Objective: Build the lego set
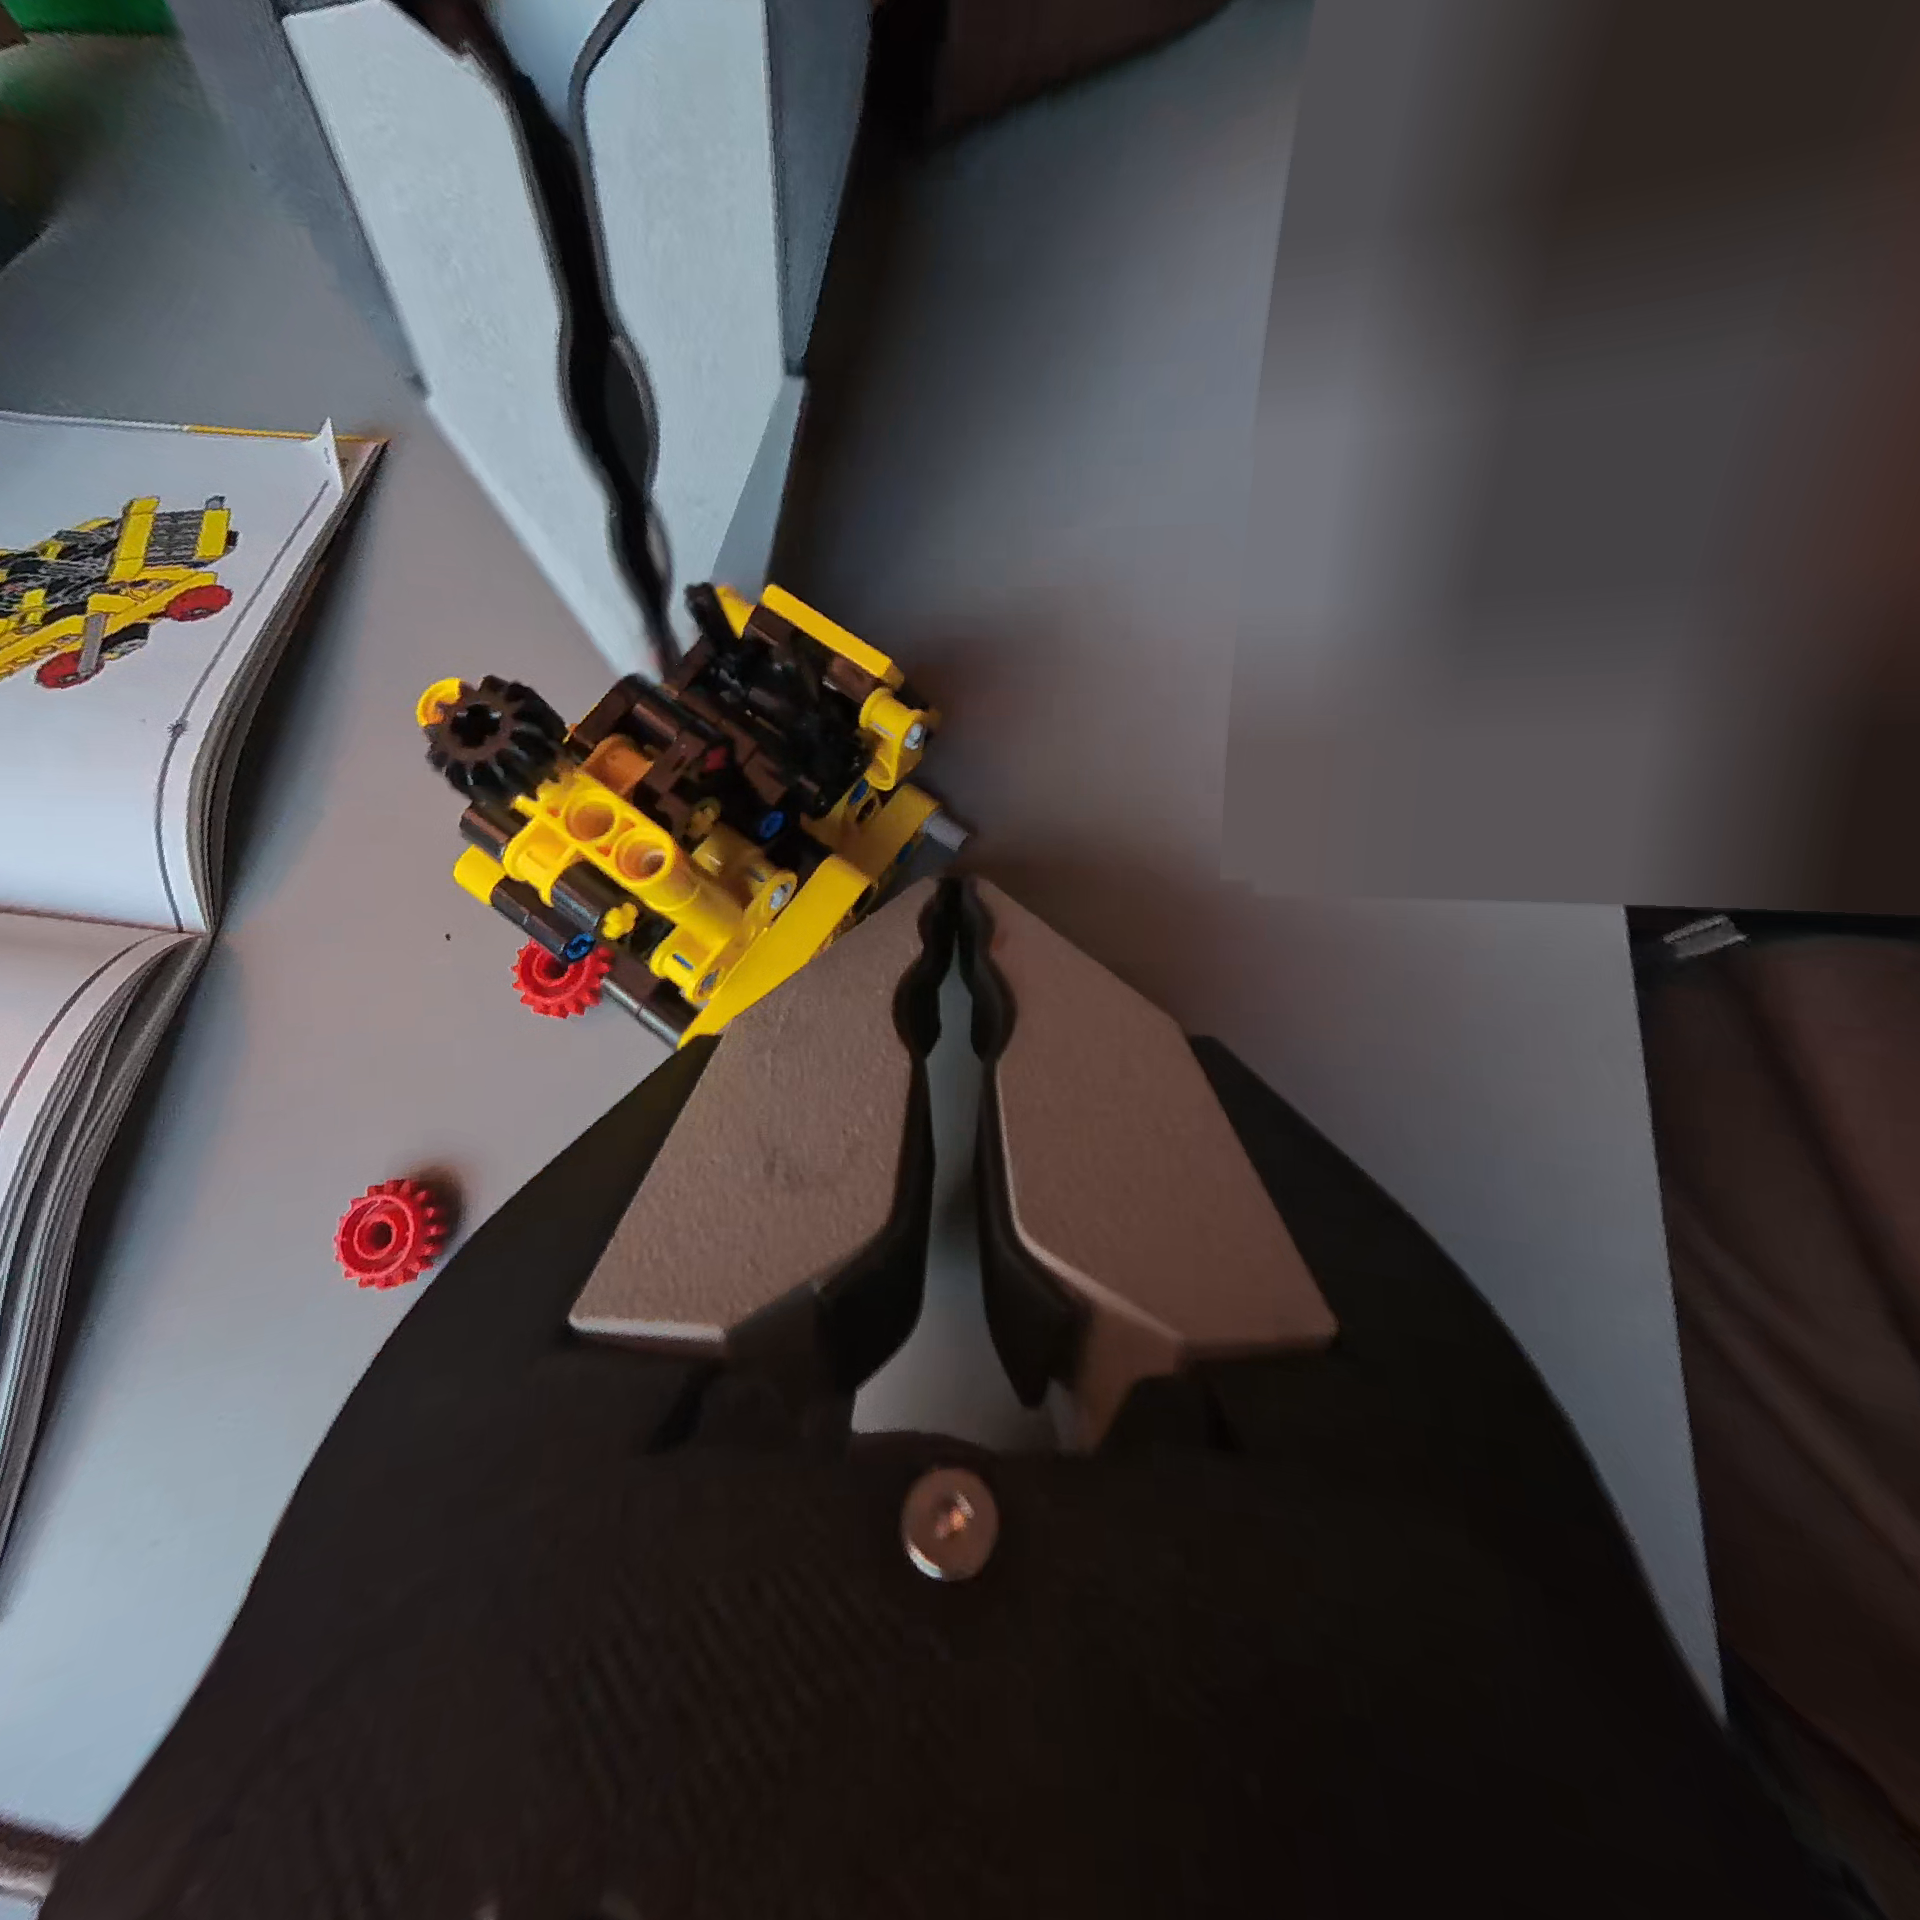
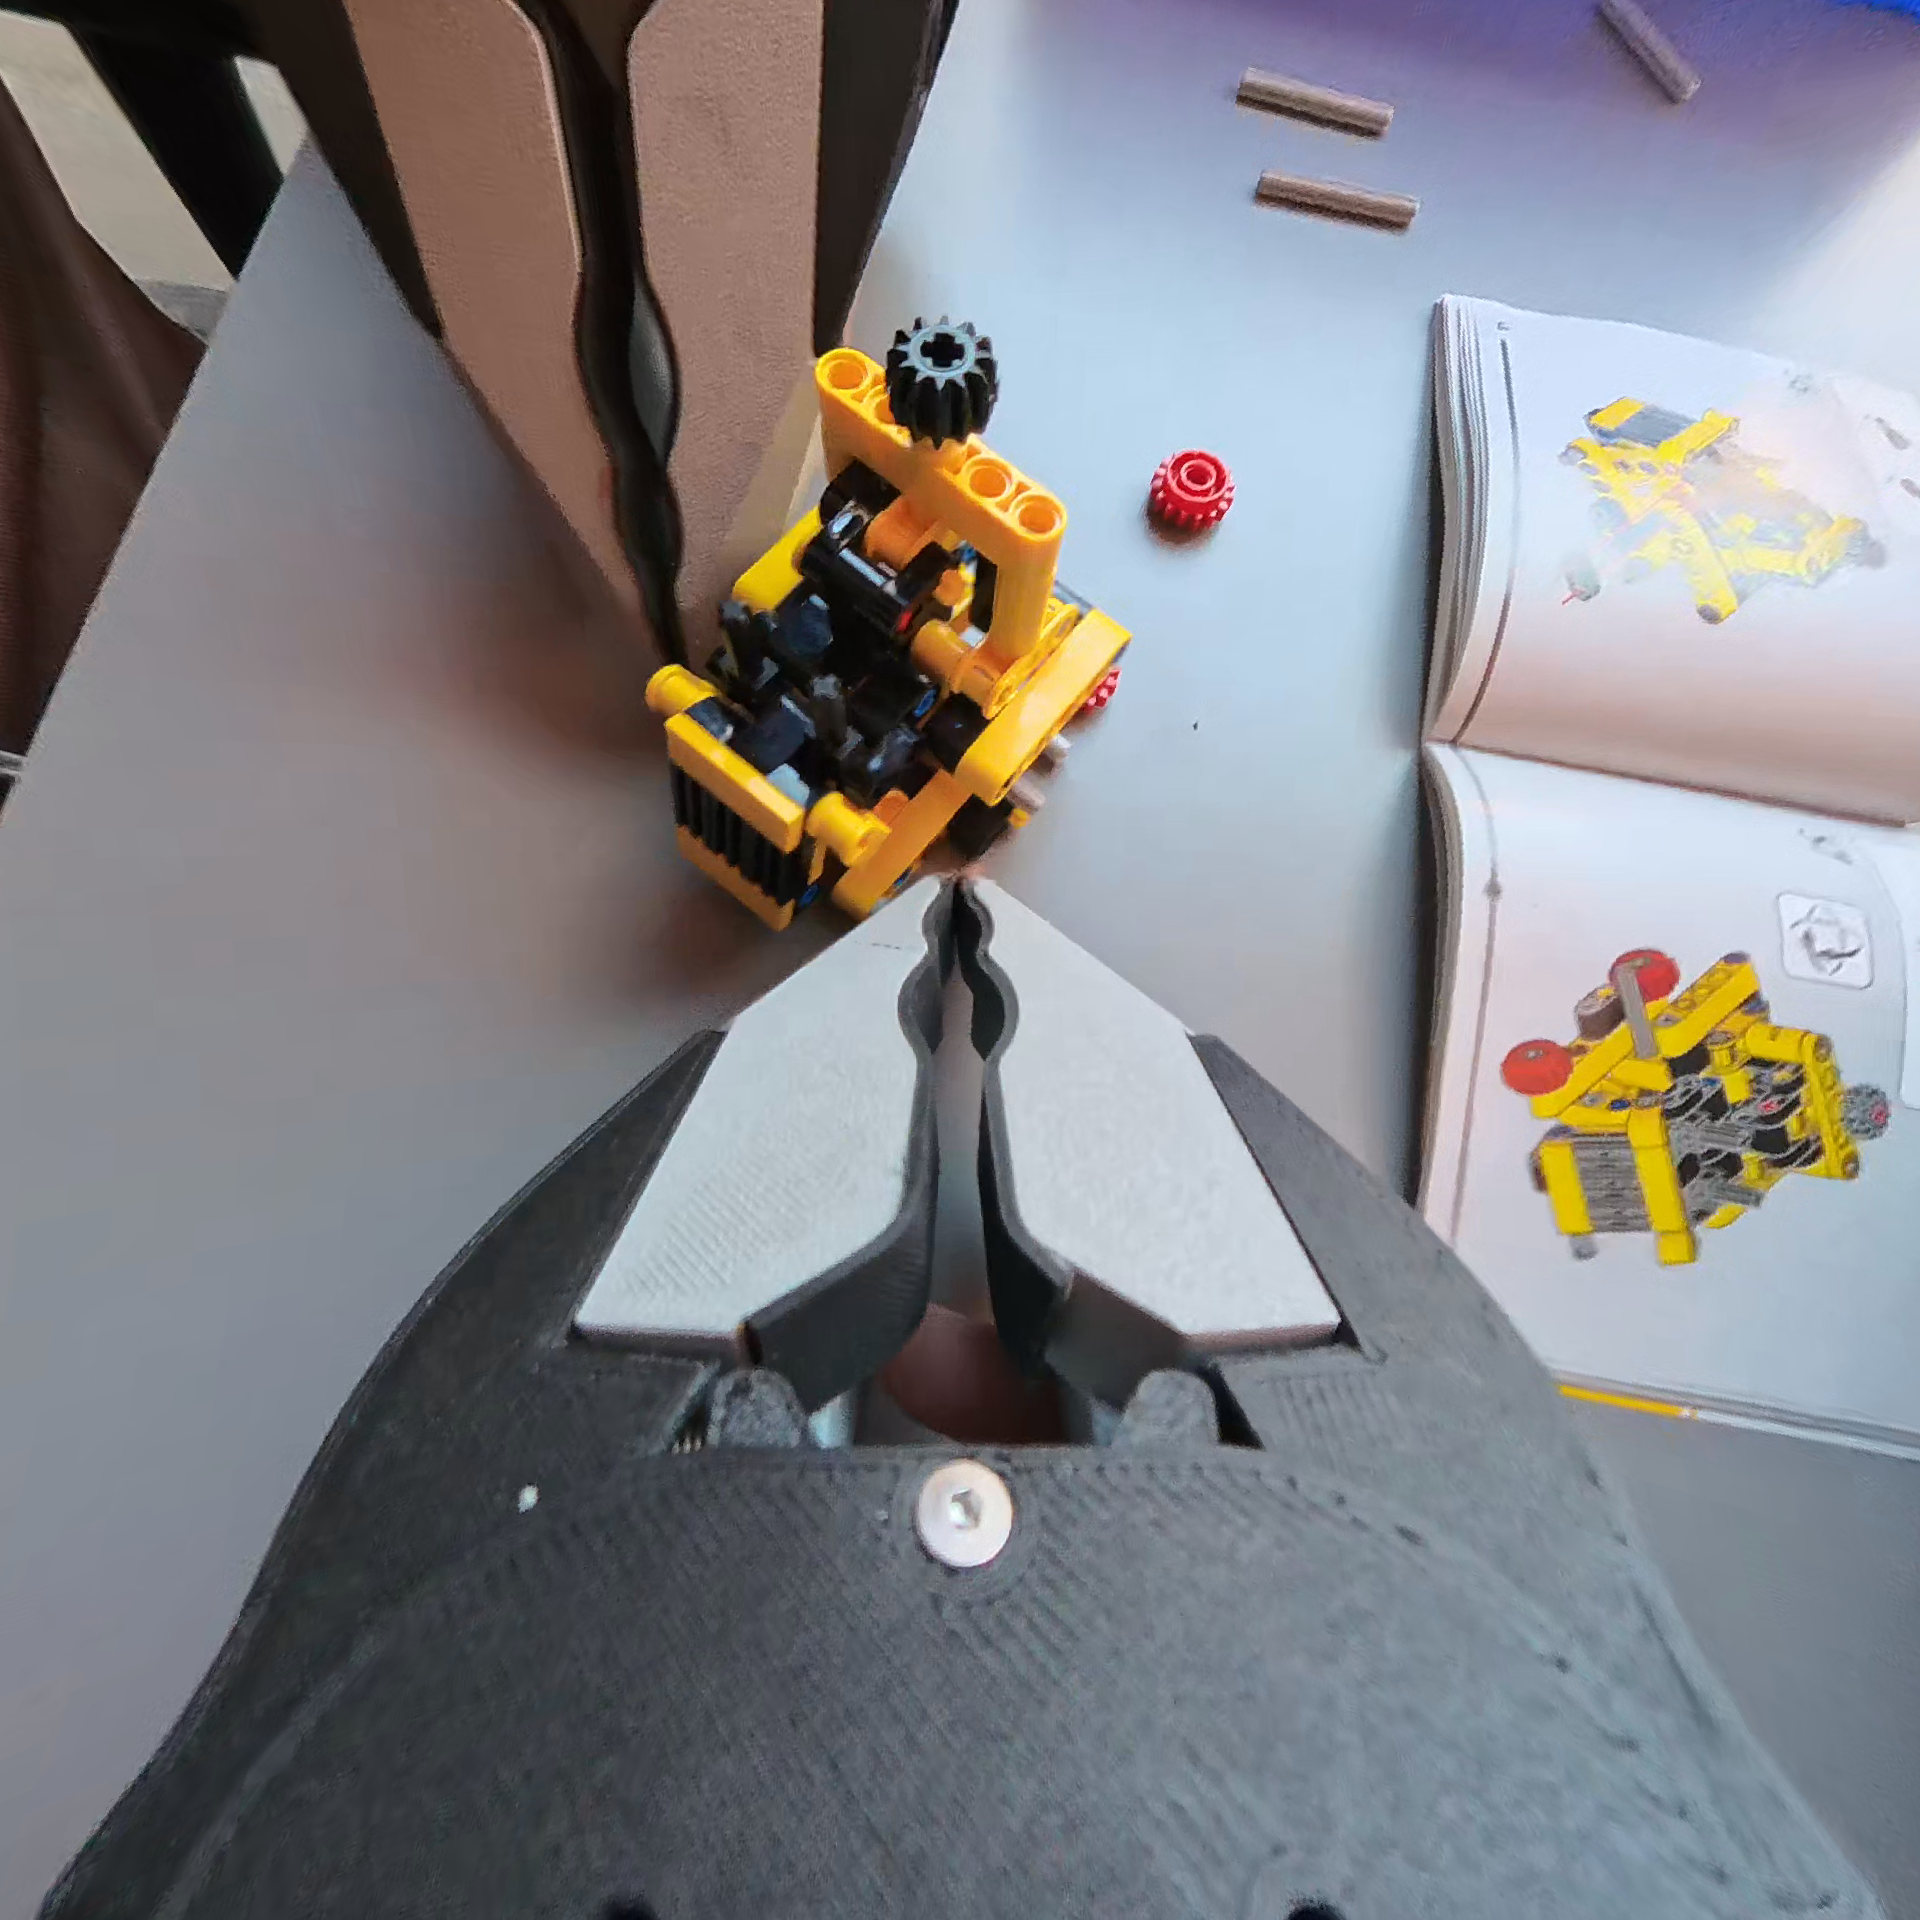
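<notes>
At centre frame, my left gripper point(image 1: 951, 894) and right gripper point(image 2: 958, 894) are both pinched closed against the yellow model point(image 2: 894, 665); uneven pushing could tip it.

The lego model point(image 2: 883, 665) is yellow and black with small blue pins, a black gear point(image 2: 941, 393) on top and a black ribbed grille. A loose gear point(image 2: 1192, 491) is red — so is one under the model point(image 1: 558, 977). The worktop point(image 2: 312, 935) is plain grey. The booklet point(image 2: 1683, 831) has white pages printed with yellow, red-wheeled drawings. Two rods point(image 2: 1335, 200) near the worktop's far edge are dark brown-grey.
</notes>
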A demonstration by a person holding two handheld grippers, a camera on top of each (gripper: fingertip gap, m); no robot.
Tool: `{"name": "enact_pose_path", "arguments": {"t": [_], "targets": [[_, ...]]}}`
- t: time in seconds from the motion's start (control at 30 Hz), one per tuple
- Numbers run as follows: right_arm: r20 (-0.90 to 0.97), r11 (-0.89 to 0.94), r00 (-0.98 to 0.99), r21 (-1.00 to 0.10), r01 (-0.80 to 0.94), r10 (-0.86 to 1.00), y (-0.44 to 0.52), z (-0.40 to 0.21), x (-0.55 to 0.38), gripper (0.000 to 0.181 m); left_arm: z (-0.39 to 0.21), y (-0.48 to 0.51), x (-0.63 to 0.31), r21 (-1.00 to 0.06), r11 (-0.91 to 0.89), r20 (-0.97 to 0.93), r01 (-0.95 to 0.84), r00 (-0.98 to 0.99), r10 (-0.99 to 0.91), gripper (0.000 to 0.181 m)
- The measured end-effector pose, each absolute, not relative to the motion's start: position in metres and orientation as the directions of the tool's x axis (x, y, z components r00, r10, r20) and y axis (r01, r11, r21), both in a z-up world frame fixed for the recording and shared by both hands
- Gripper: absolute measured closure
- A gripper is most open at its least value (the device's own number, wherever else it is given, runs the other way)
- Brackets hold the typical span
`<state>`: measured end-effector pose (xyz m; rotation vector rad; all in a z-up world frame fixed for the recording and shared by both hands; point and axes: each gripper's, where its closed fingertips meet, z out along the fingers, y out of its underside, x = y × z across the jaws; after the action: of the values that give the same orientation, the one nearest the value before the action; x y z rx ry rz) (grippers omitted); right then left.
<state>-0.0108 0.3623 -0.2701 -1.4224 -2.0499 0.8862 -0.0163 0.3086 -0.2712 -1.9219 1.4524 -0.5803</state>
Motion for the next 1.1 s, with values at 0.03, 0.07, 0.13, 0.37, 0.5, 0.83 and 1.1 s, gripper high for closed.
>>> {"name": "enact_pose_path", "arguments": {"t": [0.03, 0.07, 0.13, 0.37, 0.5, 0.83, 1.1], "targets": [[0.0, 0.227, -0.342, -0.747, 0.624, 0.94, 0.359, -0.269, -0.007, 0.181, -0.271, 0.31, -0.019, -0.723, -0.18, -0.039, -0.667, 0.3, -0.953, 0.181], [-0.02, 0.215, -0.349, -0.753, 0.621, 0.937, 0.356, -0.268, -0.004, 0.181, -0.271, 0.313, -0.023, -0.723, -0.191, -0.043, -0.664, 0.319, -0.947, 0.181], [-0.027, 0.222, -0.368, -0.757, 0.614, 0.929, 0.35, -0.267, 0.001, 0.181, -0.271, 0.316, -0.032, -0.722, -0.207, -0.055, -0.66, 0.352, -0.934, 0.181], [0.003, 0.22, -0.333, -0.755, 0.617, 0.943, 0.352, -0.267, -0.003, 0.181, -0.27, 0.329, -0.059, -0.722, -0.289, -0.042, -0.629, 0.457, -0.888, 0.181], [-0.006, 0.173, -0.265, -0.741, 0.648, 0.964, 0.366, -0.271, -0.006, 0.181, -0.27, 0.334, -0.057, -0.721, -0.292, -0.063, -0.629, 0.479, -0.876, 0.181], [0.024, 0.202, -0.276, -0.741, 0.64, 0.961, 0.365, -0.271, -0.011, 0.181, -0.27, 0.339, -0.058, -0.718, -0.285, -0.1, -0.635, 0.499, -0.861, 0.181], [0.044, 0.226, -0.29, -0.74, 0.634, 0.956, 0.362, -0.272, -0.012, 0.181, -0.27, 0.343, -0.06, -0.719, -0.295, -0.102, -0.63, 0.515, -0.851, 0.181]]}}
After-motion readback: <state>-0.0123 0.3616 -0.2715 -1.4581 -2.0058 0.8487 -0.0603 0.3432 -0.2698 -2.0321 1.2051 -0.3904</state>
